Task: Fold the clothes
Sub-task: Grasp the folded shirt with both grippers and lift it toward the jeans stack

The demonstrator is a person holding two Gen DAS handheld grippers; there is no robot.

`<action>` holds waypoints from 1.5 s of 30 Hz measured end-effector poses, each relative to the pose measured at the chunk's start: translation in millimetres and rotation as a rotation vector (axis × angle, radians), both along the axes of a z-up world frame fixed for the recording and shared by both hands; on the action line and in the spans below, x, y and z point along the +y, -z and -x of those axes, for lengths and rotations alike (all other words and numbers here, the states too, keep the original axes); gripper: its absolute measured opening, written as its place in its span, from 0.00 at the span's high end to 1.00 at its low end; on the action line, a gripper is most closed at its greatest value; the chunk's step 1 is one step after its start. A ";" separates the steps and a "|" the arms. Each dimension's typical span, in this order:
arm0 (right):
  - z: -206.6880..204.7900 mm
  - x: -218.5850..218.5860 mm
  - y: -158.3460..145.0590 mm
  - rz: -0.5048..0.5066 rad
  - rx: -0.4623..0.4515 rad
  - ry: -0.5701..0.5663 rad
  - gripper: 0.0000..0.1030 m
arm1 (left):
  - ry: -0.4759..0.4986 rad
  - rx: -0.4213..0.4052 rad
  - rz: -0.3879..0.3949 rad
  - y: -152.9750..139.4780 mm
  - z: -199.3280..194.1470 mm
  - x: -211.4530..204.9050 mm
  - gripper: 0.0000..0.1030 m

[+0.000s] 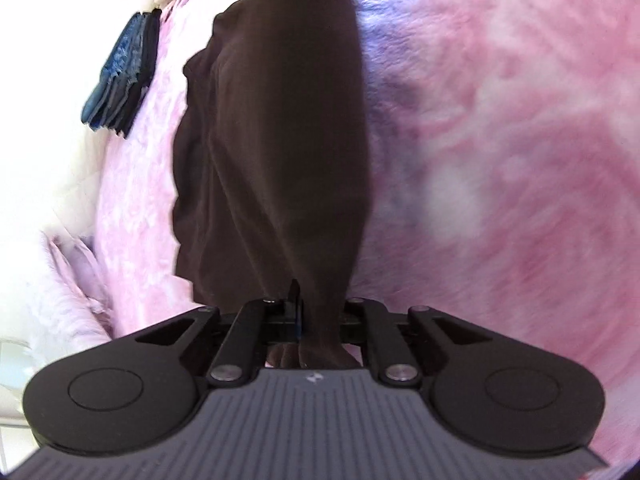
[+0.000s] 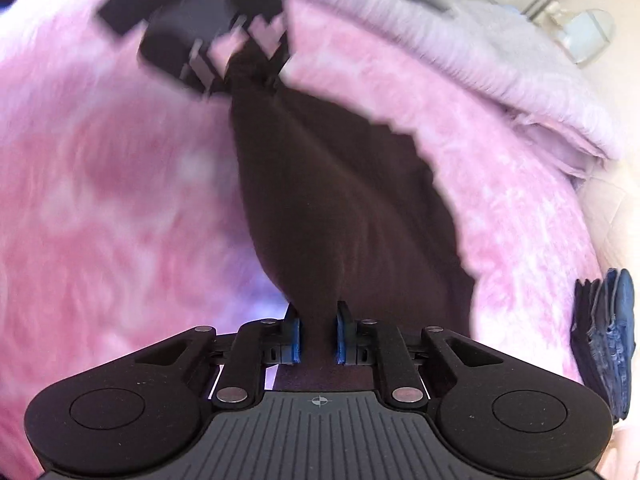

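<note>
The dark garment (image 2: 320, 208) is stretched above the pink bed (image 2: 120, 208), held at both ends; I judge this is so it hangs flat and can be laid down straight for a fold.

Nearest in the right wrist view, the right gripper (image 2: 318, 334) has its blue-padded fingers (image 2: 295, 334) drawn in on one bunched end of the garment, gripping it. From there the cloth fans out, then narrows toward the far end, where the left gripper (image 2: 244, 56) pinches it, blurred.

In the left wrist view the left gripper's fingers (image 1: 294, 312) are almost fully closed on that gathered end, the cloth running away up the picture. At the far left edge of the bed lies a stack of jeans (image 1: 120, 76).
</note>
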State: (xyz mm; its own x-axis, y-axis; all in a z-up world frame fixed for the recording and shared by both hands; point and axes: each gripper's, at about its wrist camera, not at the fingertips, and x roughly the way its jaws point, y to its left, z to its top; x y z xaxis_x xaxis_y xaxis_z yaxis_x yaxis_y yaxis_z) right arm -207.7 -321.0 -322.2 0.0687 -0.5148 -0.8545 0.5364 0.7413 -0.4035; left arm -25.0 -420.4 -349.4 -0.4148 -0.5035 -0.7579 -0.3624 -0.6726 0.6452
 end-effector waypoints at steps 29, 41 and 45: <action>88.6 4.0 -188.4 -0.085 -0.044 -0.112 0.88 | -0.153 -0.024 -0.252 -199.2 70.1 33.7 0.94; 261.3 -39.4 -240.6 -0.062 -0.160 -0.188 0.88 | -0.349 -0.002 -0.292 -248.1 227.2 26.6 0.94; 333.8 -61.1 -260.4 -0.038 -0.139 -0.192 0.88 | -0.348 0.017 -0.274 -256.9 303.4 18.5 0.94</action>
